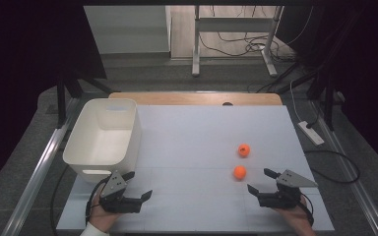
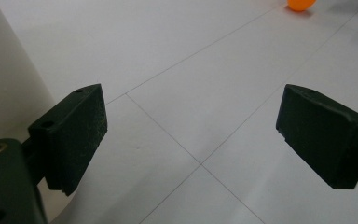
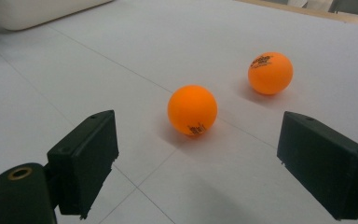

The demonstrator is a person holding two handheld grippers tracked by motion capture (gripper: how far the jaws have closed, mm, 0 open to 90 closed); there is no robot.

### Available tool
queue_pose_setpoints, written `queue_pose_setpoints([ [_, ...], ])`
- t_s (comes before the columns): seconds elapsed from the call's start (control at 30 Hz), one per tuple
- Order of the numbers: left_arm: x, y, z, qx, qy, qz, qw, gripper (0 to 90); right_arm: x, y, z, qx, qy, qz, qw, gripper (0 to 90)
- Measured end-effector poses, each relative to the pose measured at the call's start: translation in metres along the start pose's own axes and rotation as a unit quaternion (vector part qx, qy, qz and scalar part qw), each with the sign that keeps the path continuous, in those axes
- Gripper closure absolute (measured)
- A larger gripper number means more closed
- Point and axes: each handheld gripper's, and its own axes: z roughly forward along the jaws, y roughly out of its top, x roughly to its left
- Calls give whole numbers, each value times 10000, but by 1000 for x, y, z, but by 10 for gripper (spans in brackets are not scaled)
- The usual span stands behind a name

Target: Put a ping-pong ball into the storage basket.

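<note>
High view looks down on a white worktop [image 1: 197,137] with a white bin [image 1: 103,140] standing at its left side, and everything else is placed from that bin. Two orange balls lie well to the right of the bin, close together but apart: the nearer ball [image 1: 239,172] sits closer to the person, the farther ball [image 1: 244,150] just beyond it. The left gripper [image 1: 138,189] is held just in front of the bin's near corner, its jaws spread wide with nothing between them. The right gripper [image 1: 261,181] is far to the right of the bin, near the nearer ball but not touching it; its jaws stand wide and empty too.

From the right gripper view, the nearer ball [image 3: 192,110] rests on the worktop ahead of the open jaws, roughly centred between them, with black print low on its side. The farther ball [image 3: 270,73], print on top, lies behind it, and the bin [image 3: 37,11] shows at the upper left.

From the left gripper view, the bin's wall [image 2: 4,84] stands close on the left.
</note>
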Motion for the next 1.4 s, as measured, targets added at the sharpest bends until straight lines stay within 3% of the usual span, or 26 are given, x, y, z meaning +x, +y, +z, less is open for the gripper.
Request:
queue_pose_setpoints([
  [0.63, 0, 0, -1, -22, -11, -62, 10000, 94, 1, 1, 2, -1, 9, 1, 10000, 125],
  [1.1, -1, 6, -2, -90, -42, 2, 10000, 95, 3, 1, 3, 36, -4, -17, 10000, 128],
  [1.23, -1, 7, -2, -125, -97, -81, 9998, 95, 4, 1, 2, 10, 29, -9, 10000, 128],
  [1.4, -3, 9, -2, -104, -32, -16, 9999, 95, 2, 2, 4, -13, 29, -18, 10000, 129],
])
